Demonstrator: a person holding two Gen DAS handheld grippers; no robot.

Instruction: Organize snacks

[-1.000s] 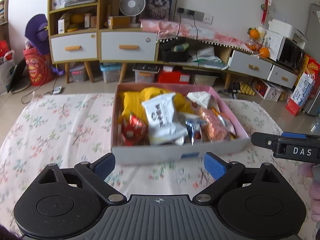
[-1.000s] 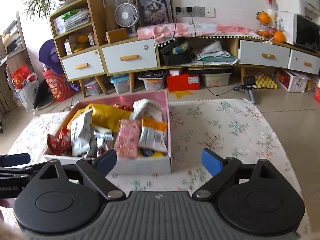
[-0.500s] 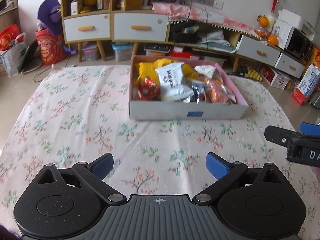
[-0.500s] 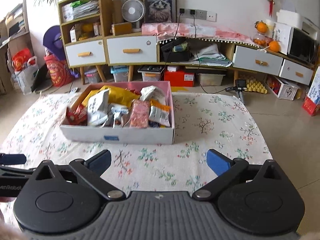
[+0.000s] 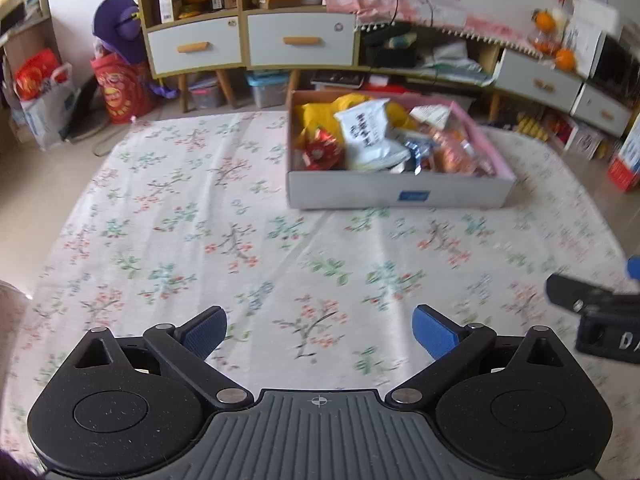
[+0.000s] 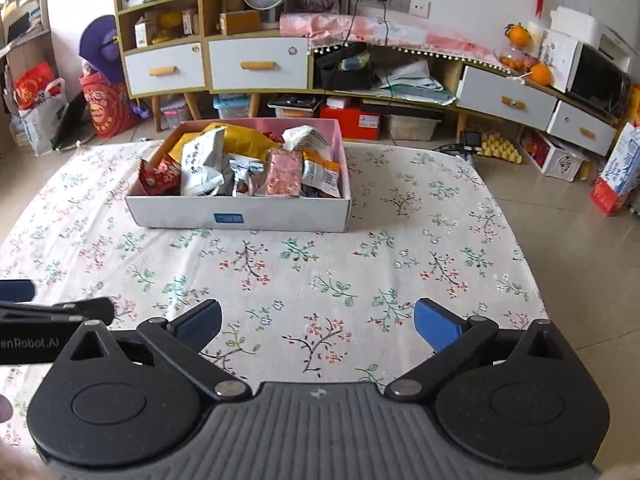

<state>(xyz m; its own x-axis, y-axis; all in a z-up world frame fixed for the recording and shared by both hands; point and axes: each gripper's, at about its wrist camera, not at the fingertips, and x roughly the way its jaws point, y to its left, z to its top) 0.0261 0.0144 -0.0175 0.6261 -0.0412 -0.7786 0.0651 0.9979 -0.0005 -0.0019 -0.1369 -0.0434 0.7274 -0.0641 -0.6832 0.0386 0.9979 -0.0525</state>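
Snacks (image 6: 240, 164) heaped in a white box (image 6: 240, 216) with pink inner walls, at 12 o'clock on the floral tablecloth (image 6: 320, 272), left gripper (image 5: 320, 334) spread wide and empty, right gripper (image 6: 318, 326) just opened wide, nothing between, both well short of the box

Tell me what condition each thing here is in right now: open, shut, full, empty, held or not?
Left hand-held gripper: open, nothing between its fingers.
Right hand-held gripper: open wide, holding nothing.
Snack box: lidless, resting flat on the cloth, full of packets.
Snack packets: piled loosely inside the box, none held.
Floral tablecloth: spread flat.
White drawers: shut.
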